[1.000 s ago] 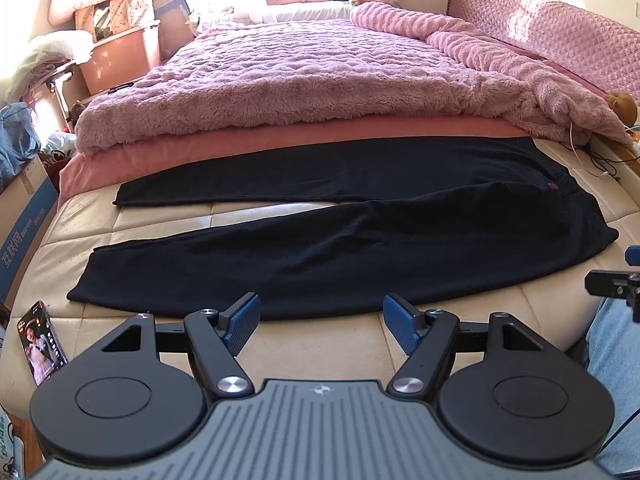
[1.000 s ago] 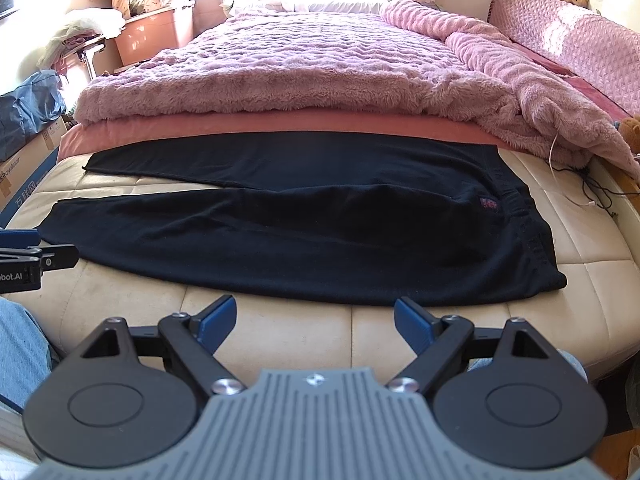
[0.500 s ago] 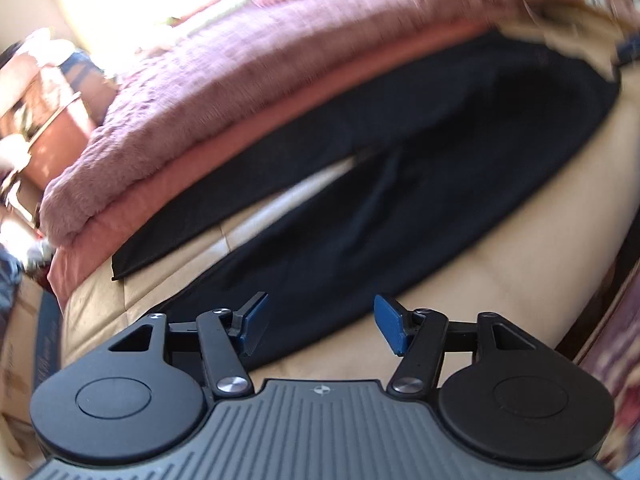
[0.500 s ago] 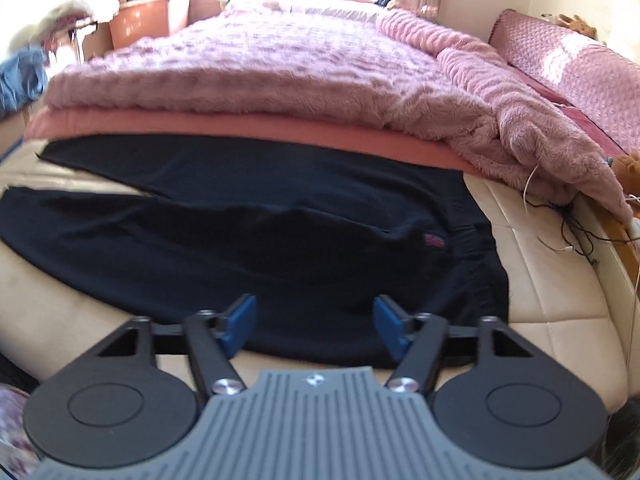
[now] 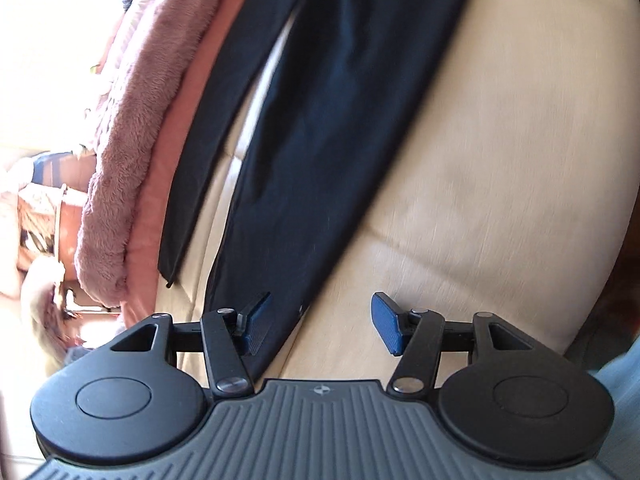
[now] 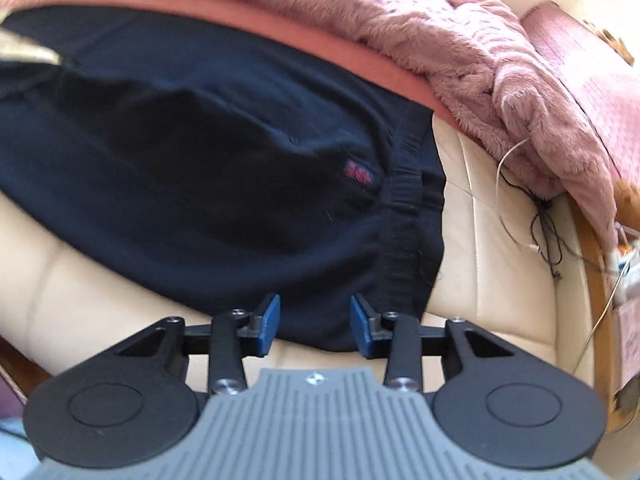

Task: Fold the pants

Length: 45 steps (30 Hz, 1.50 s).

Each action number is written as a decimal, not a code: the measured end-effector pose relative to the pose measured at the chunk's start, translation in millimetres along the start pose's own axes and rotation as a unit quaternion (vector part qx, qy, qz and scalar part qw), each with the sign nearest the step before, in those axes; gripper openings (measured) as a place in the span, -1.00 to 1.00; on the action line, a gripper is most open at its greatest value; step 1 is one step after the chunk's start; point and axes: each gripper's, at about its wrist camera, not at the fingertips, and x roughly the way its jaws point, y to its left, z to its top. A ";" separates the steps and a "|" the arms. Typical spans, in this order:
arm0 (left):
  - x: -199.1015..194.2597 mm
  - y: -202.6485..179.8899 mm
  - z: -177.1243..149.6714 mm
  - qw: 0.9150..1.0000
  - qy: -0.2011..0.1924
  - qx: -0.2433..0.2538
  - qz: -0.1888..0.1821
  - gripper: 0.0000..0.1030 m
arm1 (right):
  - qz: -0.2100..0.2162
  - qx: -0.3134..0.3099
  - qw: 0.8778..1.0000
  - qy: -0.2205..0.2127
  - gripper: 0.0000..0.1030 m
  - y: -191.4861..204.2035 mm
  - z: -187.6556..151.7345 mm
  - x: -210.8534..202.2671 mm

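Black pants lie flat on the beige mattress, both legs spread apart. My left gripper is open, rolled sideways, right at the cuff end of the near leg; its left fingertip is over the cuff. In the right wrist view the pants show their elastic waistband and a small red logo. My right gripper is open, its jaws on either side of the near waistband corner, close above the fabric.
A fluffy pink blanket over a salmon sheet borders the far side of the pants. Thin cables lie on the mattress to the right, near the wooden bed edge. Boxes and clutter stand beyond the bed.
Both grippers moved down from a high view to the pants: the left rolled sideways to the near leg's cuff, the right to the waistband corner. The right jaws narrowed somewhat.
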 end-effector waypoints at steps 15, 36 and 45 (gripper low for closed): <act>44.7 -4.7 -0.3 0.990 0.009 0.107 0.092 0.26 | -0.012 -0.008 1.000 0.010 -0.33 -11.4 -4.5 6.5; 5.9 115.6 42.4 0.958 0.021 -0.269 0.095 -0.99 | -0.025 -0.433 0.901 0.020 -0.40 15.0 -50.4 35.6; -29.1 164.4 48.0 0.916 -0.018 -0.389 0.098 -0.99 | -0.058 -0.404 0.913 -0.023 -1.00 3.4 -49.6 31.2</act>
